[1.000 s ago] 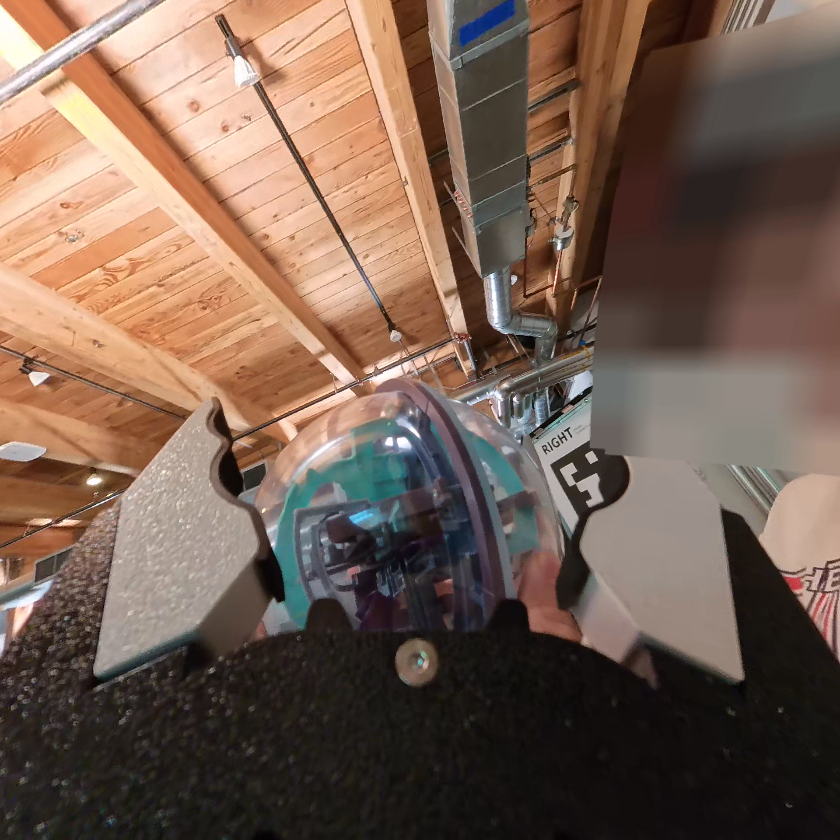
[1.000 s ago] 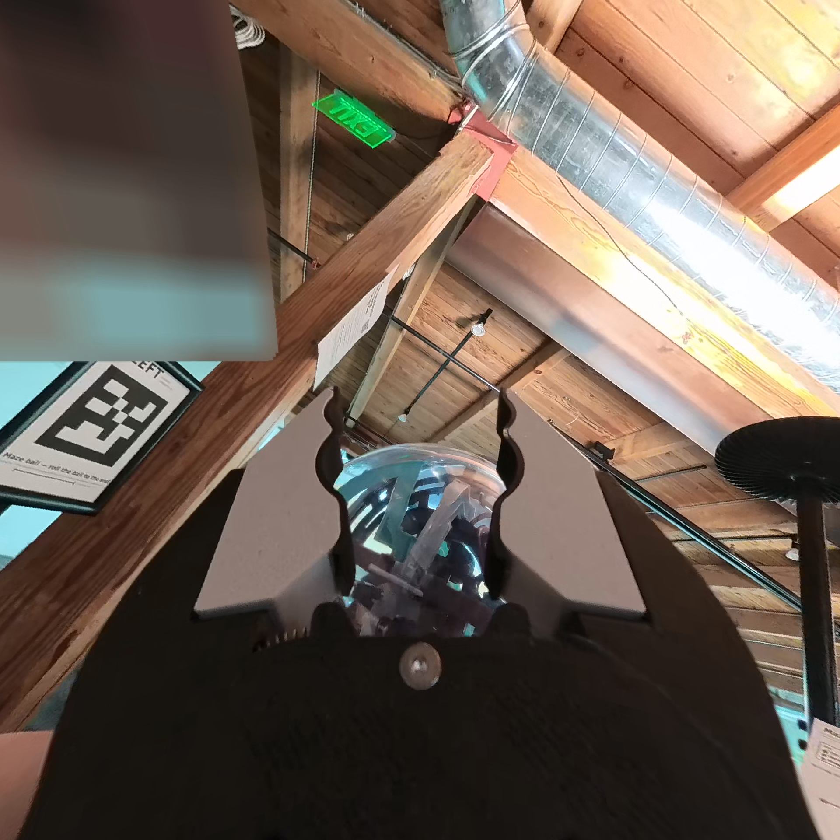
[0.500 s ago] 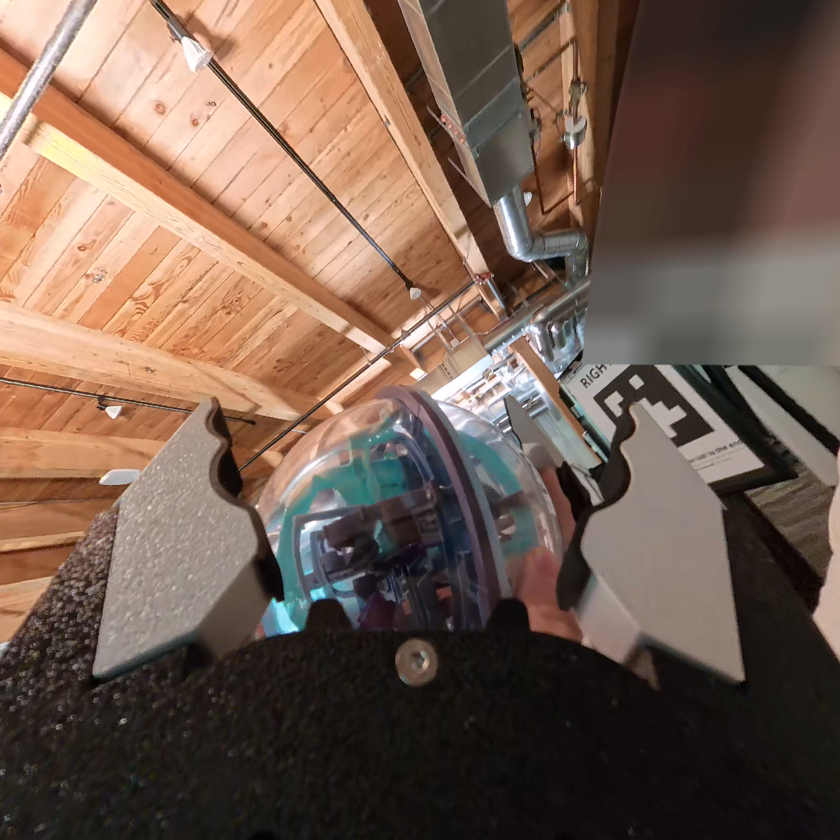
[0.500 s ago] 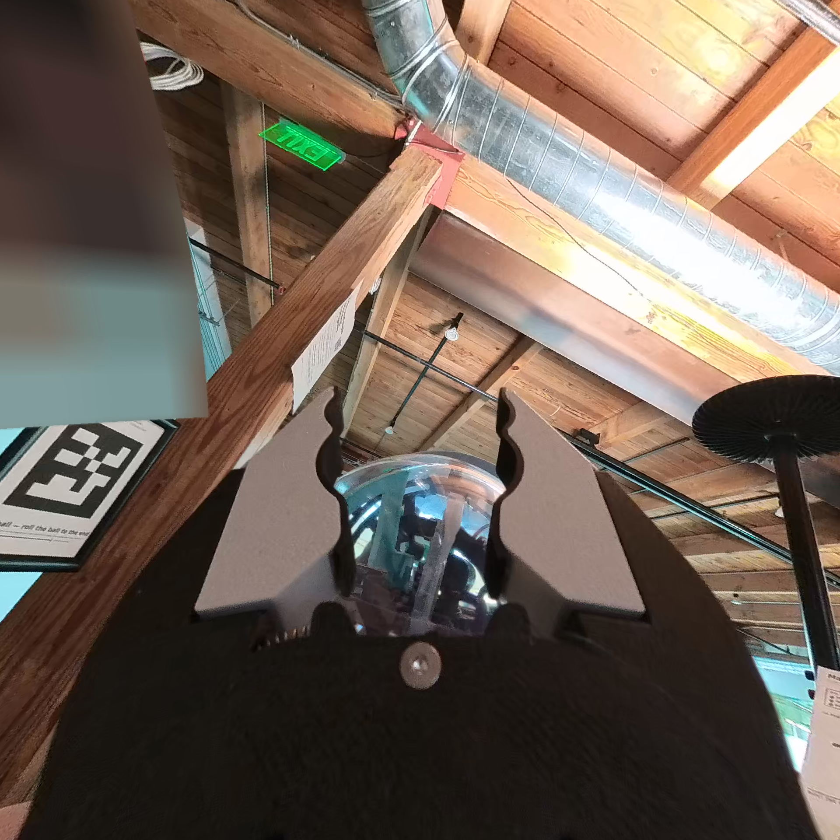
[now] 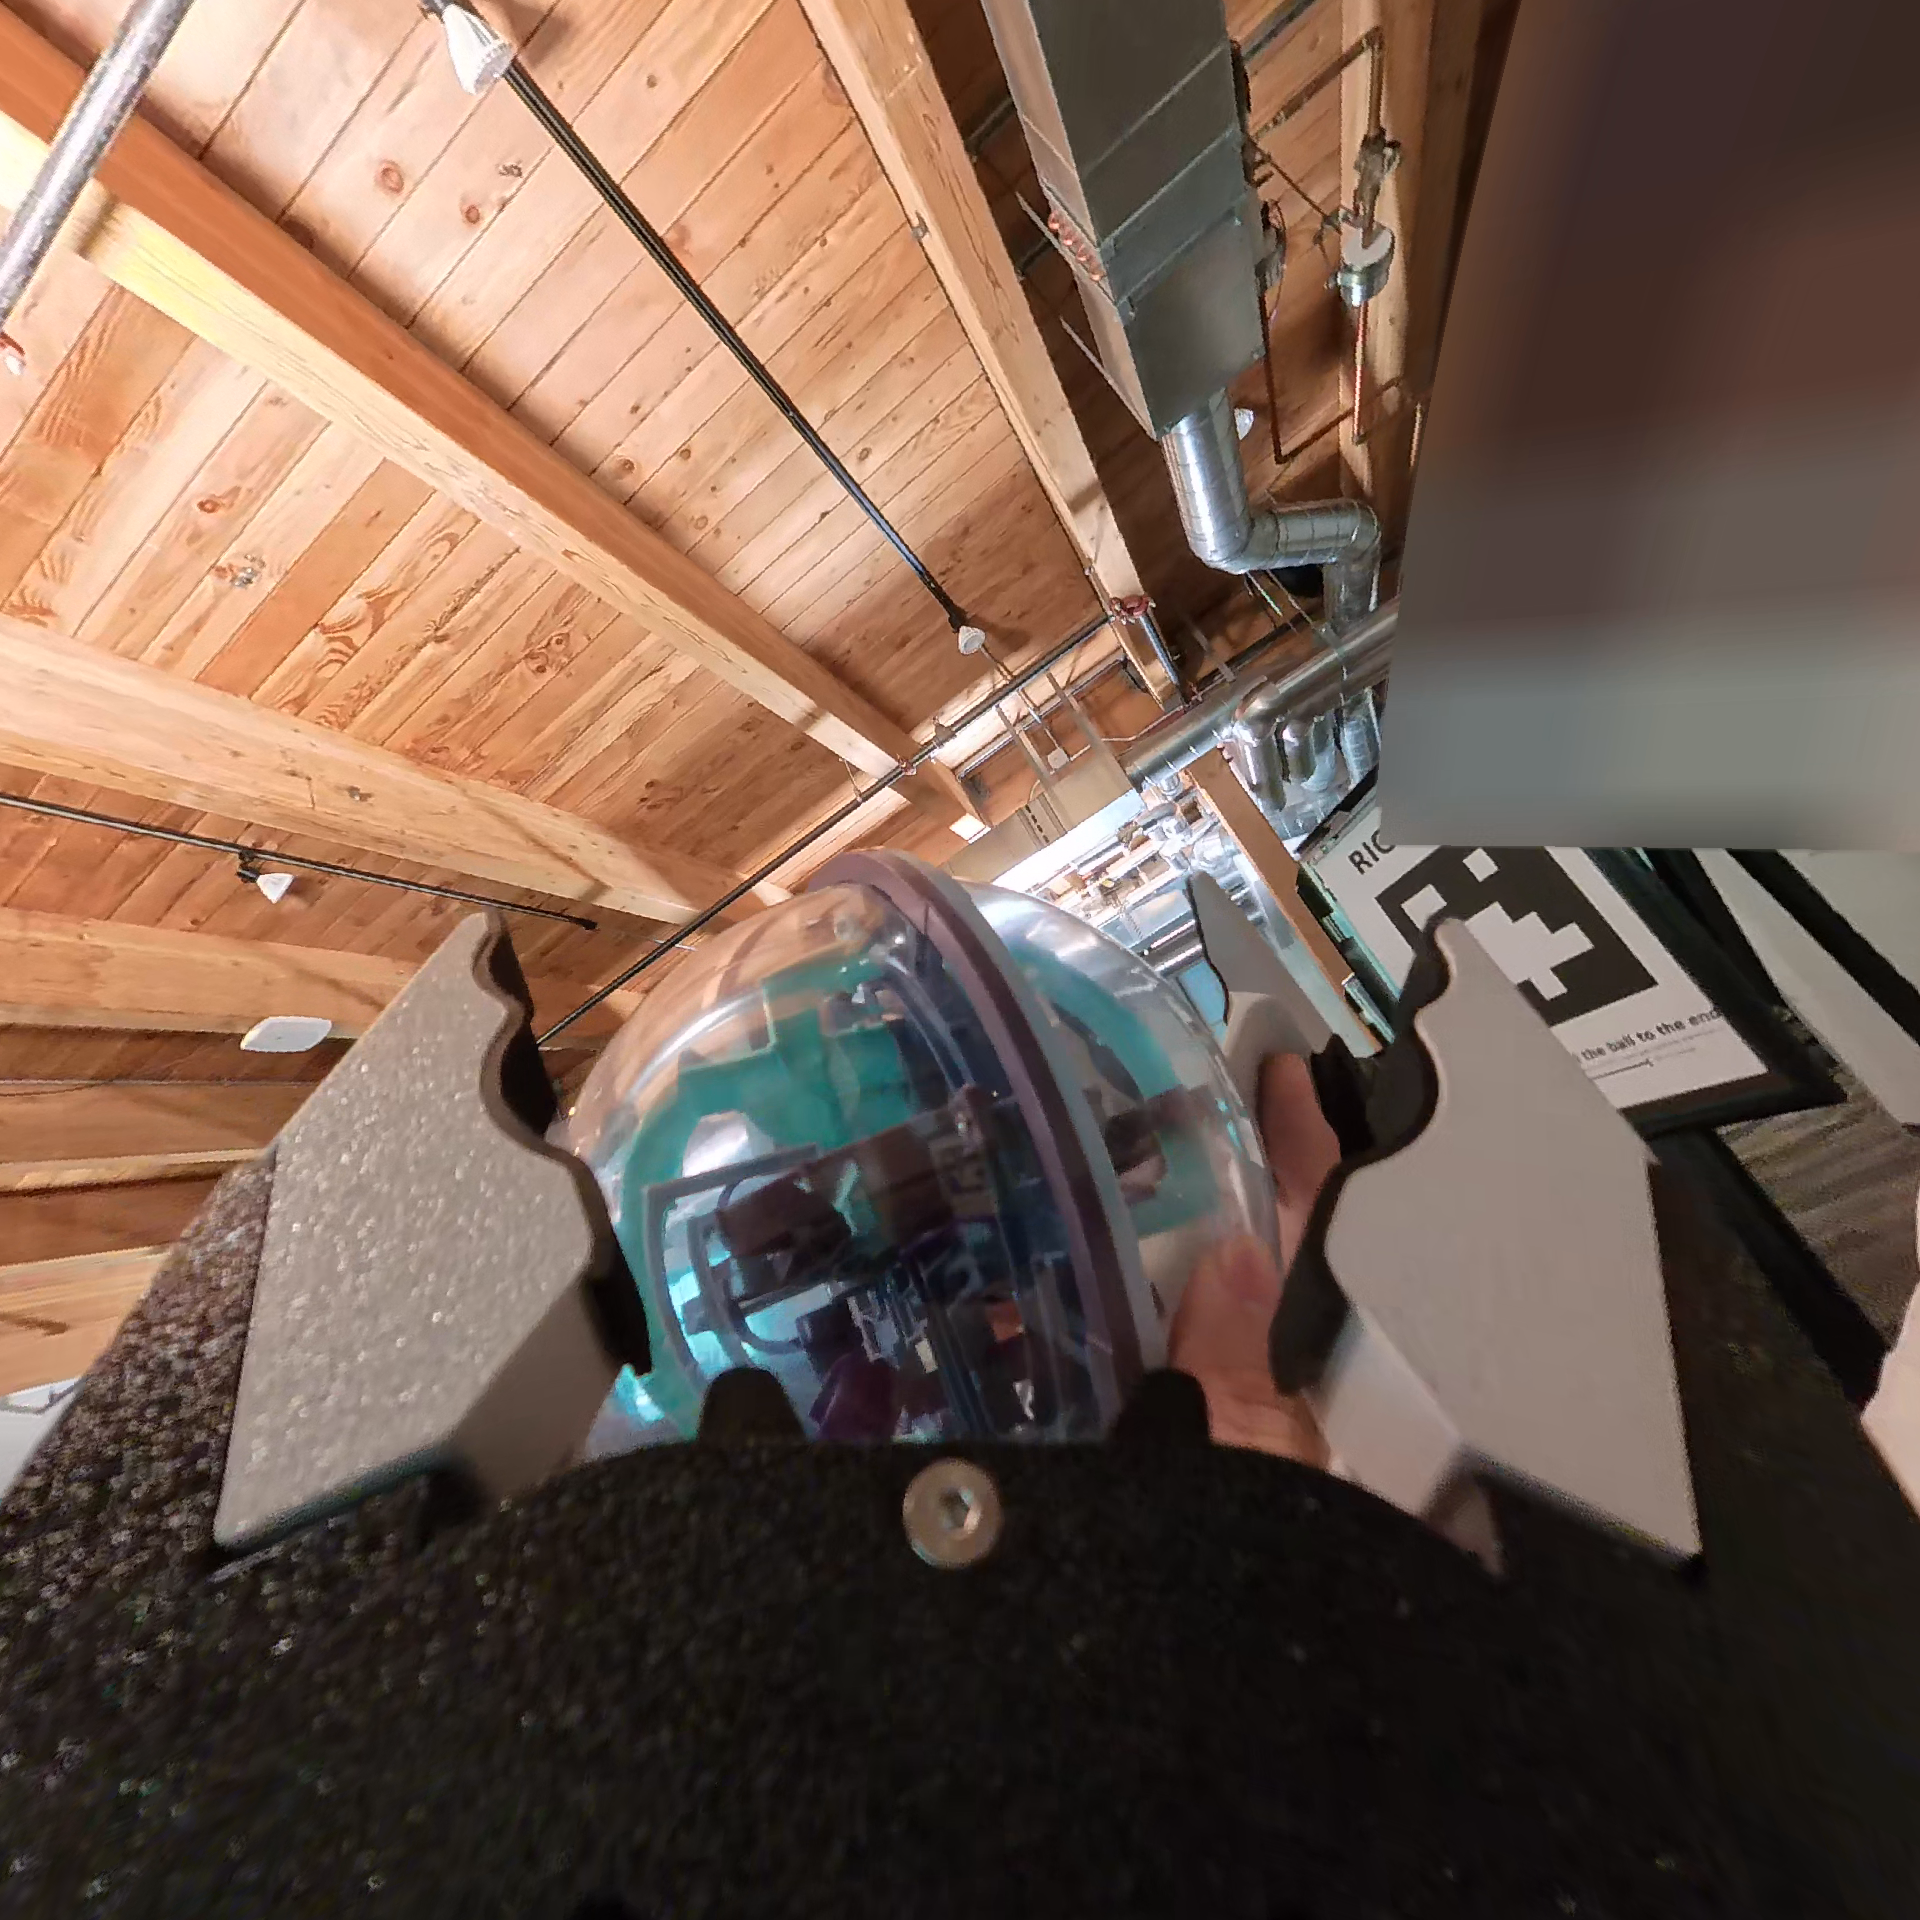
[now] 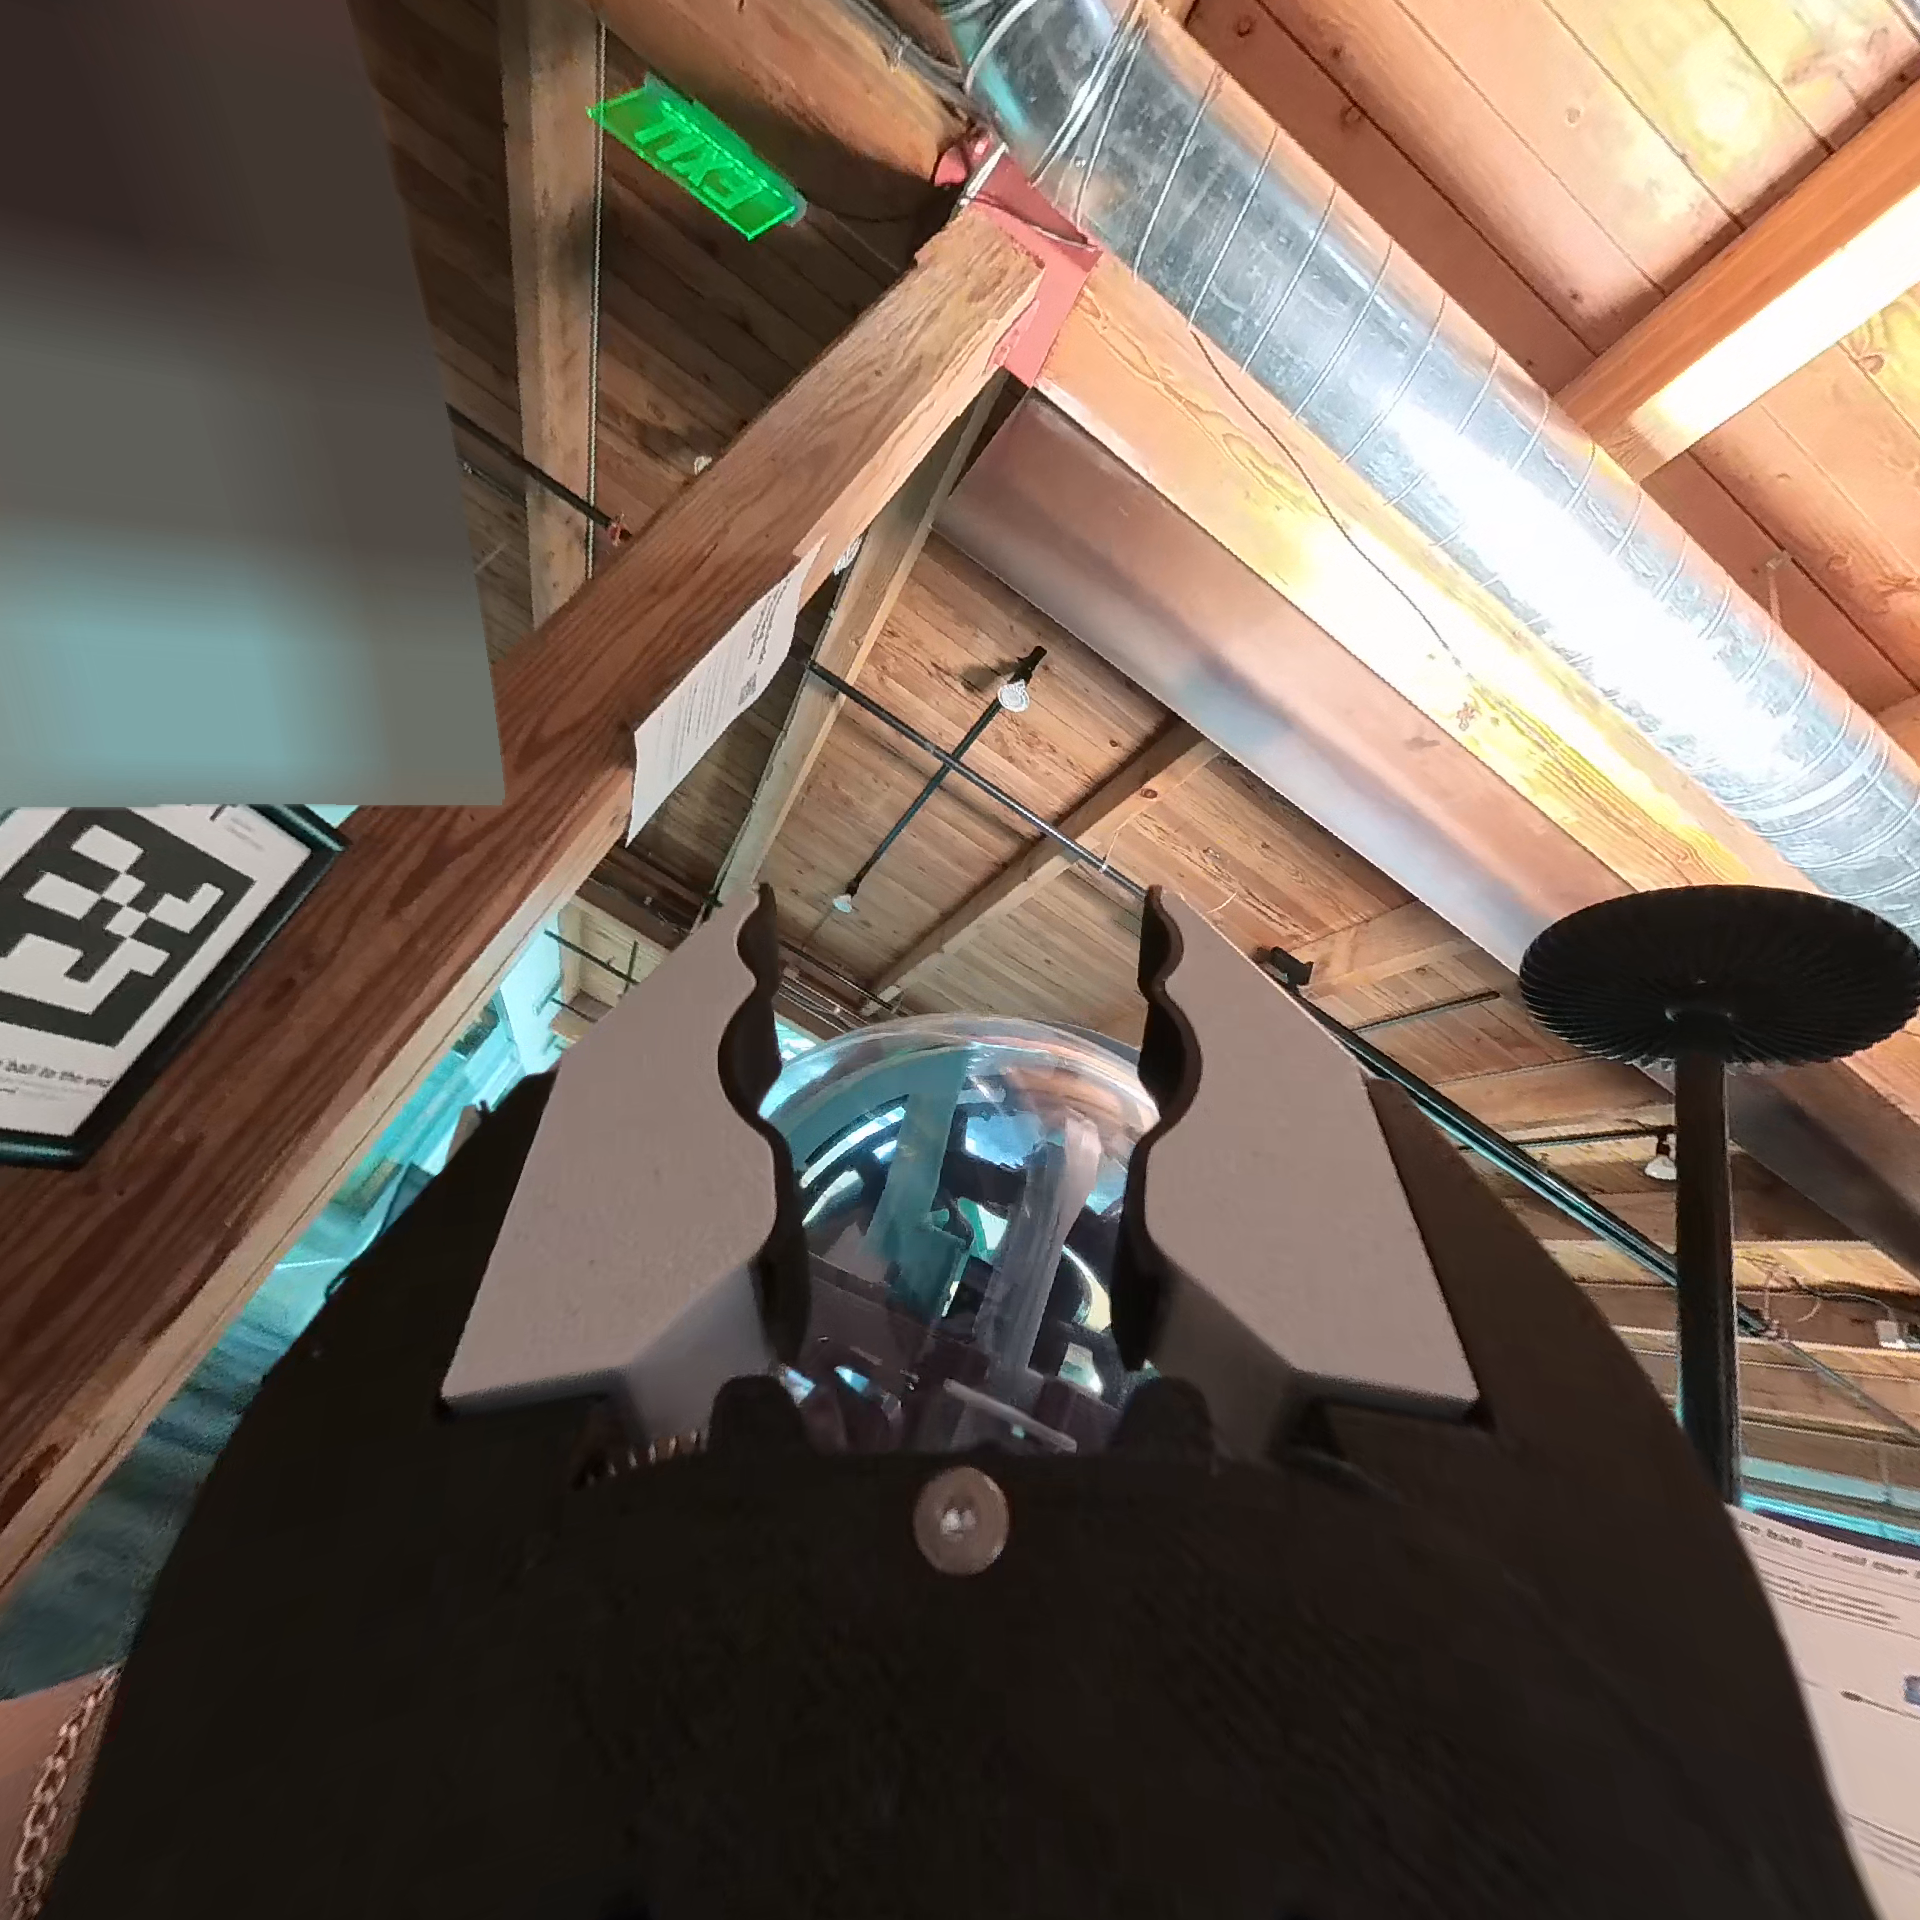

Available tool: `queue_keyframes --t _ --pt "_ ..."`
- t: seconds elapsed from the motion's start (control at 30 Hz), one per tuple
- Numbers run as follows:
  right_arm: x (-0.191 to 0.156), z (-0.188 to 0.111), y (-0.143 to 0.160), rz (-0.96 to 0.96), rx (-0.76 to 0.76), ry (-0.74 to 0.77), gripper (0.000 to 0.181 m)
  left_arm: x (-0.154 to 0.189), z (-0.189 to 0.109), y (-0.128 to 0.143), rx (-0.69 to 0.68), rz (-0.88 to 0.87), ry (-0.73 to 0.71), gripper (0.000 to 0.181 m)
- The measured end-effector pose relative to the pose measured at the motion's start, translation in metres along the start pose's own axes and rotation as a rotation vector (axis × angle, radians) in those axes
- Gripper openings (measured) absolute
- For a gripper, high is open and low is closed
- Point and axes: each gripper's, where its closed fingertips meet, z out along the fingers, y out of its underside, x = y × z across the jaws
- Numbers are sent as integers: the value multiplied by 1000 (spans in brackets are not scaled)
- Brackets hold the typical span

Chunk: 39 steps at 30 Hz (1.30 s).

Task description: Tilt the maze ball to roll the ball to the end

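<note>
In the left wrist view, the left gripper (image 5: 961, 1132) holds the clear plastic maze ball (image 5: 914, 1164) with teal and purple tracks between wide jaws; whether the right jaw touches it, I cannot tell. In the right wrist view, the right gripper (image 6: 956, 1122) grips the same sphere (image 6: 961, 1174) under a wooden ceiling (image 6: 1039, 831).

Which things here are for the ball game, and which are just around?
For the game:
clear plastic maze ball with teal tracks inside
left gripper
right gripper

Just around:
wooden plank ceiling
silver metal duct
green glowing sign
black round lamp on a pole
</note>
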Motion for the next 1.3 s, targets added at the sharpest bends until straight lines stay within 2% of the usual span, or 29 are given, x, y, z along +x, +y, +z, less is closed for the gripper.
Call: queue_keyframes --t 0.3,0.57,0.87,1.17,1.3 --pt "8 -3 0 58 22 21 67 0 -2 0 18 2 8 156" --pt "19 -7 -6 175 78 48 68 21 -2 -4 27 147 107 157" --pt "10 -4 -7 119 58 24 70 21 -5 -6 57 106 127 157" --pt "6 -2 -5 66 27 8 70 21 -3 6 -14 179 125 157" --pt "7 -2 -6 83 37 9 71 24 -5 2 18 183 134 157"
